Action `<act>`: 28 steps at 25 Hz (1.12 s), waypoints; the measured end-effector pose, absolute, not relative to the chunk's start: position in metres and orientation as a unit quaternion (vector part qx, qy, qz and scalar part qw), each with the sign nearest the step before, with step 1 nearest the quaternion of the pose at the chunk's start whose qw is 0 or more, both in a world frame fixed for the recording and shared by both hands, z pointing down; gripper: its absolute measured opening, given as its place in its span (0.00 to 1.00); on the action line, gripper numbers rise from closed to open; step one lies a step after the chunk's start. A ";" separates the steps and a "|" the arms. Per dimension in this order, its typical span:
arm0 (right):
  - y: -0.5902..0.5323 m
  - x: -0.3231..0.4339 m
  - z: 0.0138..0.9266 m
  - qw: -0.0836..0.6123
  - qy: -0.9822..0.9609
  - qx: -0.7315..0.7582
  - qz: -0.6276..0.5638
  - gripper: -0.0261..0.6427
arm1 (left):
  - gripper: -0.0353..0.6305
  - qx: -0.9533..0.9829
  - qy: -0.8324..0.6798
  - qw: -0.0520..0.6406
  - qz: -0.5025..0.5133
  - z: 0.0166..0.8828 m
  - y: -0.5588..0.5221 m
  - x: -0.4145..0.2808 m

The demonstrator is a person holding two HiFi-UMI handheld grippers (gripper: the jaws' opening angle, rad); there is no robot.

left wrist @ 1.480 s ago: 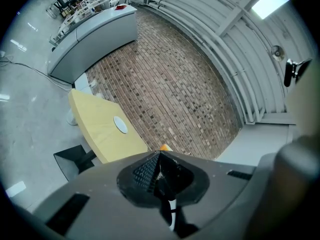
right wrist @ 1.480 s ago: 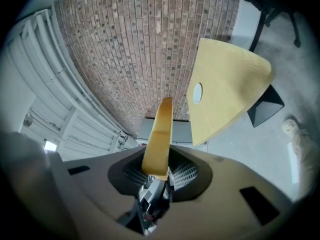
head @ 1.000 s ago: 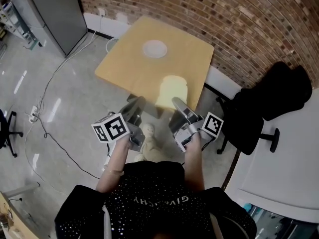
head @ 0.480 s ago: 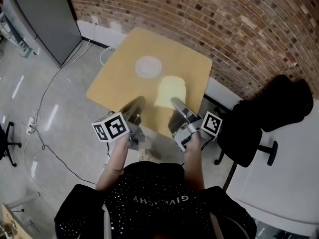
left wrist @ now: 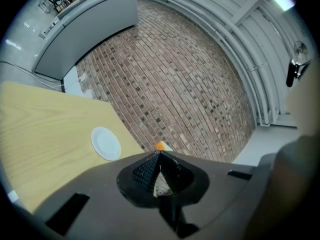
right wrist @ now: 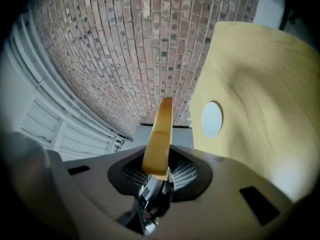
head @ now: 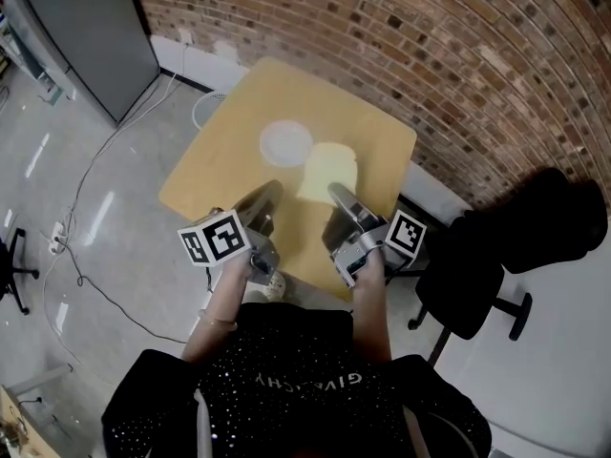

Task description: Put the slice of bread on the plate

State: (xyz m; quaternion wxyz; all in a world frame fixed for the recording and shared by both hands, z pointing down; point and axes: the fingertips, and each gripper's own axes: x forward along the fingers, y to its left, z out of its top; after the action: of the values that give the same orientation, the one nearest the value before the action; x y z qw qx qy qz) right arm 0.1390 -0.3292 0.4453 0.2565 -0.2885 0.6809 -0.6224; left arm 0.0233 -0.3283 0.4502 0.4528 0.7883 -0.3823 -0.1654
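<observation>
A pale slice of bread point(head: 330, 171) is held flat over the wooden table point(head: 239, 175), just right of the small white plate point(head: 286, 143). My right gripper point(head: 340, 197) is shut on the slice's near edge. In the right gripper view the bread point(right wrist: 159, 134) stands edge-on between the pads, with the plate point(right wrist: 212, 119) on the table point(right wrist: 260, 79) beyond it. My left gripper point(head: 263, 204) hovers over the table's near part, shut and holding nothing. In the left gripper view point(left wrist: 159, 157) the plate point(left wrist: 106, 143) lies ahead to the left, and an orange bit of the bread's crust point(left wrist: 160, 146) peeks past the jaw tips.
A brick wall point(head: 430, 55) runs behind the table. A black office chair point(head: 516, 237) stands at the right, next to a white tabletop point(head: 563, 351). A grey cabinet point(head: 81, 27) is at the back left, with cables point(head: 91, 179) on the floor.
Both grippers have moved forward over the table. The bread has travelled with the right gripper and now hangs beside the plate. Neither gripper's jaws have changed.
</observation>
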 end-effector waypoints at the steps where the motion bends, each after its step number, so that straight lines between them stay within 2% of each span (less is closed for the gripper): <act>1: -0.332 0.140 0.448 0.256 0.679 -0.291 -0.623 0.18 | 0.07 0.789 -0.382 0.453 -0.163 0.452 -0.331 0.024; 17: -0.397 0.110 0.514 0.186 0.658 -0.348 -0.641 0.18 | 0.07 0.782 -0.392 0.468 -0.130 0.497 -0.398 -0.012; 28: -0.475 0.066 0.563 0.131 0.642 -0.390 -0.647 0.18 | 0.07 0.777 -0.375 0.482 -0.155 0.505 -0.437 -0.042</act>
State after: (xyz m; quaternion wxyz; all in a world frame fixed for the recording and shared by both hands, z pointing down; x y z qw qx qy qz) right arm 0.0664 -0.4754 0.5633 0.1312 -0.3902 0.6417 -0.6471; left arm -0.0421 -0.4366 0.5048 0.4817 0.7765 -0.3752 -0.1554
